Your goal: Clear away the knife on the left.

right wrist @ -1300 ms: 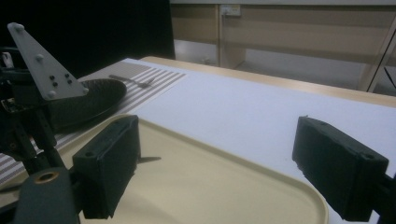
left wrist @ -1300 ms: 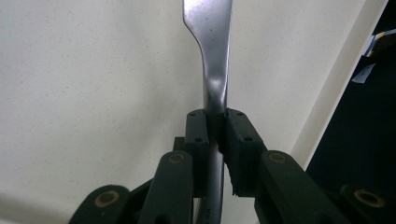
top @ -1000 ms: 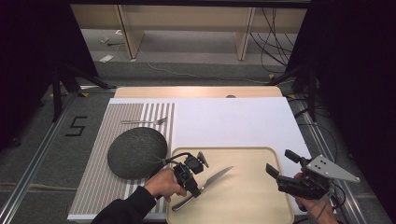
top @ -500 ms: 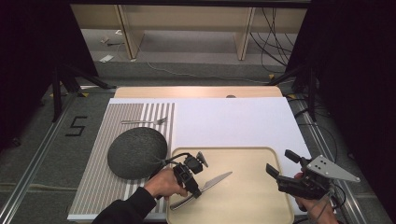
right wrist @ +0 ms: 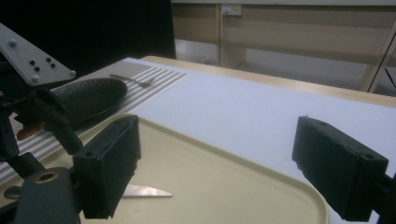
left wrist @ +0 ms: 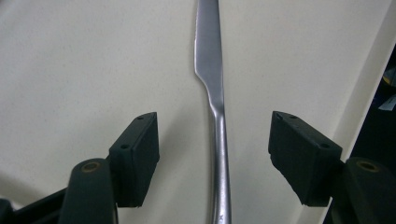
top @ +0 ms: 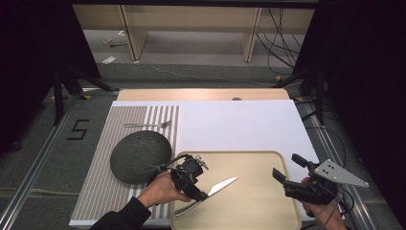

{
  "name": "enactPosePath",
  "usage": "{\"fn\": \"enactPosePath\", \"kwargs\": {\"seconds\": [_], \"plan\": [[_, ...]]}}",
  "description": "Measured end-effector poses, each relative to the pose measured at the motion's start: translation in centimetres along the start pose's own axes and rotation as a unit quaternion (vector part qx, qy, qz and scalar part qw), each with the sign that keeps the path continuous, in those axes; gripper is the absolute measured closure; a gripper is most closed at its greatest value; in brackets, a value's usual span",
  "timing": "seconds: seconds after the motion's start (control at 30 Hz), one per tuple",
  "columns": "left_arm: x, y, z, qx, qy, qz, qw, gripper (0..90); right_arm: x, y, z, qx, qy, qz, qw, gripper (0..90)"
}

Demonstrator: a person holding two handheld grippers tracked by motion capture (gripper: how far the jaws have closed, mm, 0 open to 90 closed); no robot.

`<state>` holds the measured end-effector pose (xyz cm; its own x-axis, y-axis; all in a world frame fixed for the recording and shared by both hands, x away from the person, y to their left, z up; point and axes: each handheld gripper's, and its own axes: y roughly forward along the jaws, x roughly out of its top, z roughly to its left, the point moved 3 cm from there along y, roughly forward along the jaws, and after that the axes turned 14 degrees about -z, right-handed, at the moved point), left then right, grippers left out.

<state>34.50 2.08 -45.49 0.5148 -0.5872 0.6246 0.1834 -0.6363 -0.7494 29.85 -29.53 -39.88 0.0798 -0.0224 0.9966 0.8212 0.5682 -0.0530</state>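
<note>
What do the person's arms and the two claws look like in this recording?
Both claws are black, each with two blocky black pads. The left claw trails a black cable, and a dark sleeve covers that forearm. The right claw carries a grey three-cornered plate dotted with small dark holes.

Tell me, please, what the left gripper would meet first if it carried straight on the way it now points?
Most likely the knife: it lies on the tray between the open jaws of the left gripper, which have just been opening. How far above it they hang is unclear.
</note>
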Motion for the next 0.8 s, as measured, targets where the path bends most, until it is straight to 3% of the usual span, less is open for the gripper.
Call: {"fn": "enactPosePath", "kwargs": {"seconds": [0.07, 0.17, 0.27, 0.53, 0.7, 0.8], "plan": [[0.1, 0.0, -0.3, -0.007, 0.007, -0.012, 0.9999, 36.2, 0.0, 0.0, 0.0, 0.0, 0.0, 0.0, 1.0, 16.3], [0.2, 0.2, -0.6, -0.027, 0.016, -0.02, 0.9993, 48.9, 0.0, 0.0, 0.0, 0.0, 0.0, 0.0, 1.0, 16.3], [0.3, 0.6, -0.8, -0.03, 0.024, -0.012, 0.9992, 63.8, 0.0, 0.0, 0.0, 0.0, 0.0, 0.0, 1.0, 16.4], [0.2, 2.7, -1.7, -0.03, 0.058, 0.017, 0.9977, 84.7, 0.0, 0.0, 0.0, 0.0, -0.001, 0.0, 1.0, 16.4], [0.2, 3.6, -2.1, -0.028, 0.075, 0.031, 0.9963, 89.5, 0.0, 0.0, 0.0, 0.0, 0.0, 0.001, 1.0, 16.3], [0.1, 4.1, -2.1, -0.025, 0.075, 0.034, 0.9963, 89.6, 0.0, 0.0, 0.0, 0.001, 0.0, 0.001, 1.0, 16.3]]}}
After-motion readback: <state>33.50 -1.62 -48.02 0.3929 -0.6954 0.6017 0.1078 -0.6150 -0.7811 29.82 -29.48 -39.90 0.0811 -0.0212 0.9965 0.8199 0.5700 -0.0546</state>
